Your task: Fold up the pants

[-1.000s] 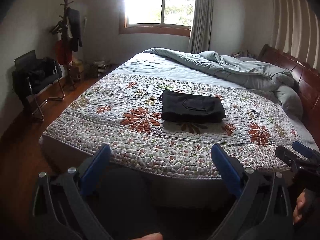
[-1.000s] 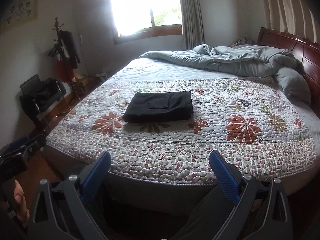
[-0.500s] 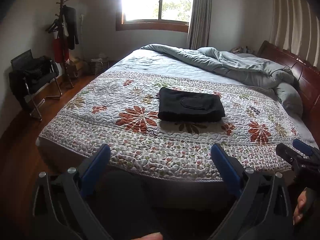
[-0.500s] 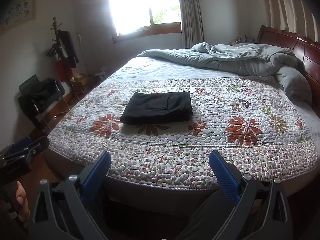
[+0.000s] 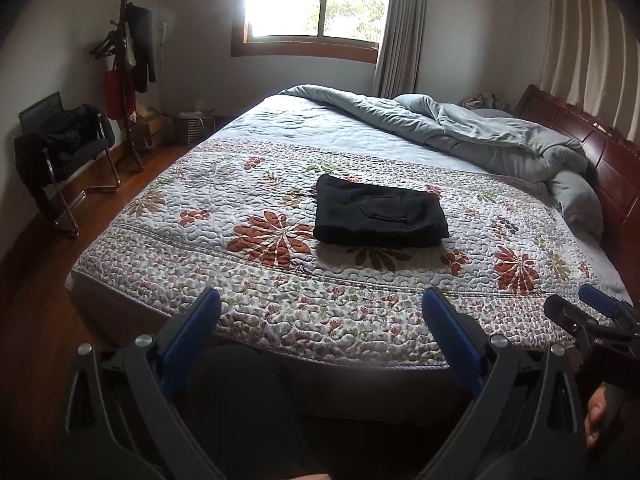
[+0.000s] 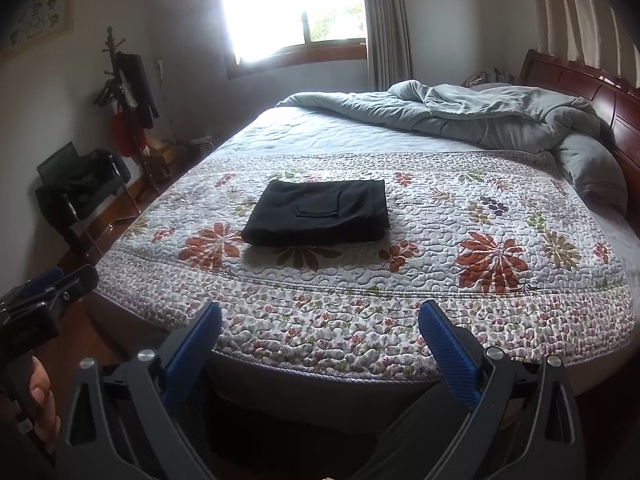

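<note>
The black pants point(image 5: 378, 218) lie folded into a neat rectangle, back pocket up, on the floral quilt point(image 5: 280, 288) in the middle of the bed; they also show in the right wrist view point(image 6: 320, 214). My left gripper point(image 5: 320, 320) is open and empty, held off the bed's near edge, well short of the pants. My right gripper point(image 6: 320, 328) is open and empty too, also off the near edge. The right gripper shows at the right edge of the left wrist view point(image 5: 592, 312), the left gripper at the left edge of the right wrist view point(image 6: 48, 284).
A rumpled grey duvet point(image 5: 480, 136) lies along the far right by the wooden headboard point(image 5: 592, 144). A black chair point(image 5: 68, 152) with clothes and a coat stand point(image 5: 128, 68) are at the left on the wooden floor. A window point(image 5: 316, 4) is behind.
Both grippers have tilted slightly downward, so the bed and pants sit a little higher in the views. The pants have not moved.
</note>
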Tool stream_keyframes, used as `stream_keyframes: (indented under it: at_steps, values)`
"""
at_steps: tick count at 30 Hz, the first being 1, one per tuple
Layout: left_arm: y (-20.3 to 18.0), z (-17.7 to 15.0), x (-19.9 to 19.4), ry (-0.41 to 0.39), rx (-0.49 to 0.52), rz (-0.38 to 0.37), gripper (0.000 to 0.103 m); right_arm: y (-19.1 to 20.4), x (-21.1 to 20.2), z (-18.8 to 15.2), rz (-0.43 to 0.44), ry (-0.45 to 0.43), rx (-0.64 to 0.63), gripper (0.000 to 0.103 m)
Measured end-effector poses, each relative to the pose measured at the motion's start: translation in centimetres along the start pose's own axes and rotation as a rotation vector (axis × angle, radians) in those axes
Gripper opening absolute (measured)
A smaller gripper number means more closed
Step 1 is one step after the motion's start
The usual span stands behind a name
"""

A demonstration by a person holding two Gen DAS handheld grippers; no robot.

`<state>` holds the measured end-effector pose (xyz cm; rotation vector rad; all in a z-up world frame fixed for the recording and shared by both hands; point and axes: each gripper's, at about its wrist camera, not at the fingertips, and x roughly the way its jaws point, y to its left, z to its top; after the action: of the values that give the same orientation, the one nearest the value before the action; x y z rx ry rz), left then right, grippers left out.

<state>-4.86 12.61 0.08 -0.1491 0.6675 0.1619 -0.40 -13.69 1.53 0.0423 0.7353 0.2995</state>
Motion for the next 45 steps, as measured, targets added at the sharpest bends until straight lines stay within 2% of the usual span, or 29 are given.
stream_keyframes:
  at_steps: [30, 45]
  values:
    - [-0.1, 0.3, 3.4, 0.02, 0.012, 0.022, 0.1, -1.1, 3.8, 0.1, -0.001, 0.028, 0.022, 0.099]
    - [-0.2, 0.2, 3.7, 0.026, 0.026, 0.038, 0.1, -1.1, 4.2, -0.5, 0.002, 0.032, 0.023, 0.099]
